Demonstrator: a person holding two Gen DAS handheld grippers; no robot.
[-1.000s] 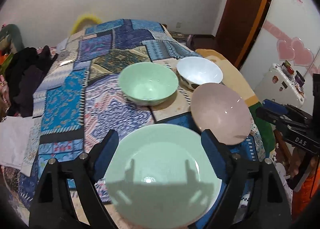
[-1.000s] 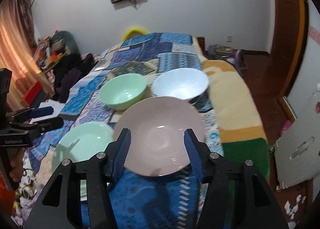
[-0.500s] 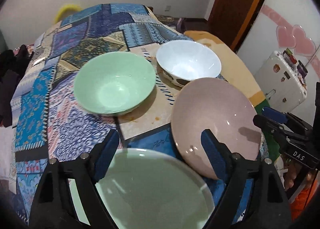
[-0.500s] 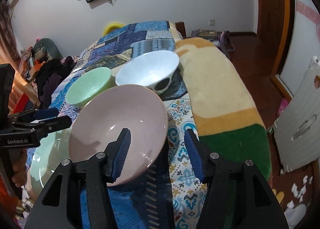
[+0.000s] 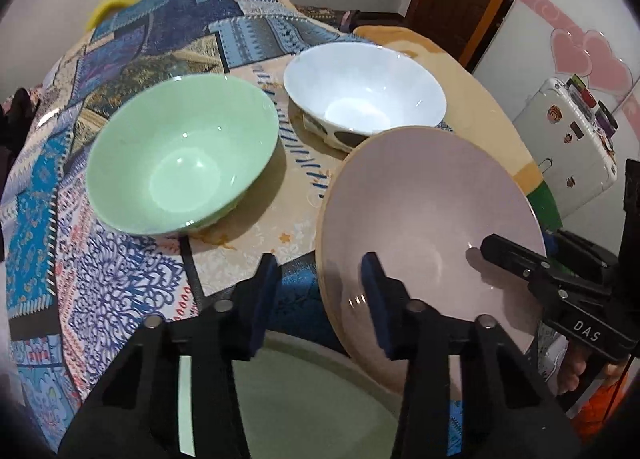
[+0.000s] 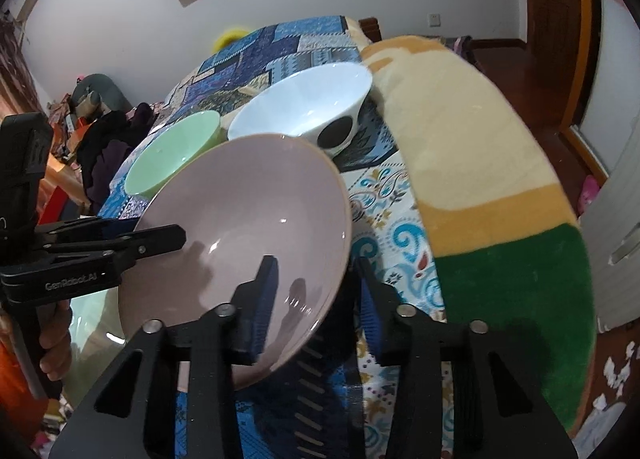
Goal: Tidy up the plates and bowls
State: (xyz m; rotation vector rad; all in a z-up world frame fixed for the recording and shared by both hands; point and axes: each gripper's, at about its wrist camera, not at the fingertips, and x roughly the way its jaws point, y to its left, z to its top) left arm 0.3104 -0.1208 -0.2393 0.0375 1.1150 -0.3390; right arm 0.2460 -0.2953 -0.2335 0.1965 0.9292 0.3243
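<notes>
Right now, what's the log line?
left gripper, right gripper: jaws just closing, pink bowl rim between | green bowl, white bowl: on cloth

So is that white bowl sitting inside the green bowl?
No, the white ceramic bowl stands beside the pale green ceramic bowl on the patchwork cloth, apart.

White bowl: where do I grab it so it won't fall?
Pinch the white bowl by its thin rim, one jaw inside and one outside; it looks too wide to span. Come from the side by the yellow blanket: the pink bowl and green bowl crowd the other sides.
</notes>
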